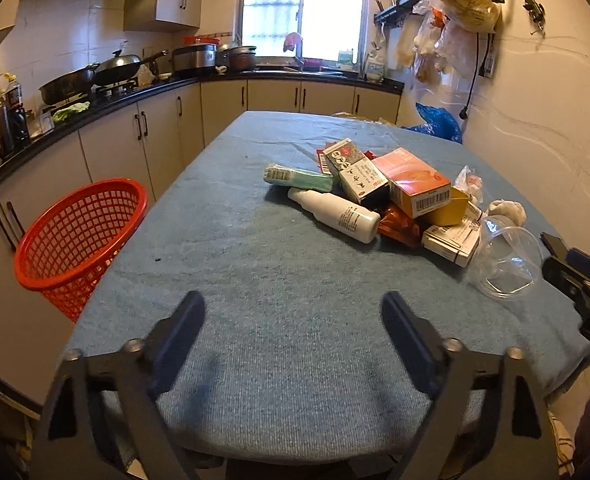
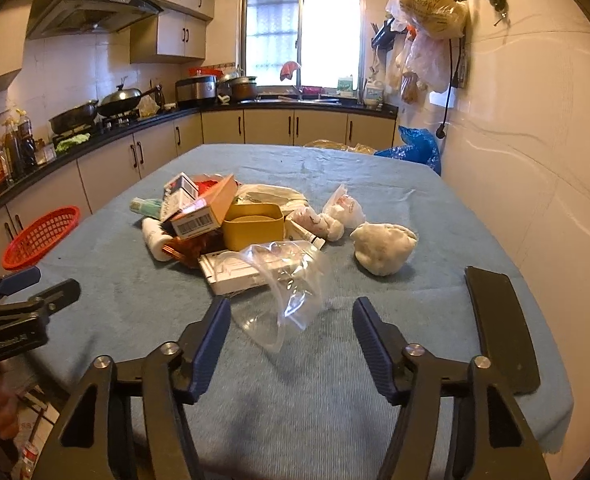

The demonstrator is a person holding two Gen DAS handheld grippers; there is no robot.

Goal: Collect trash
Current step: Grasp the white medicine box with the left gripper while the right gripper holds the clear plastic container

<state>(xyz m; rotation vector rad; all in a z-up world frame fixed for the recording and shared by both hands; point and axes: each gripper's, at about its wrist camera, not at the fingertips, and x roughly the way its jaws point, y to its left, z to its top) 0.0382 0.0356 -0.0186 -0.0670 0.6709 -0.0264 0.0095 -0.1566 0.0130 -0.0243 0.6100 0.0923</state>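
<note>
I am at the first pick: both my jaws stand wide and empty over the tabletop [image 1: 255, 280], the trash pile [image 2: 231, 224] at twelve o'clock, clear cup [image 2: 283, 292] nearest my right gripper [image 2: 291, 332], basket [image 1: 79, 236] at nine o'clock of my left gripper [image 1: 293, 320]; next, close on the cup.

Red mesh plastic basket [image 2: 41, 236]: lower part hidden behind the table edge.
Flat white carton [image 1: 451, 240]: partly buried under the pile; print illegible.
Right gripper [image 1: 575, 276]: cut off by the frame edge.
</note>
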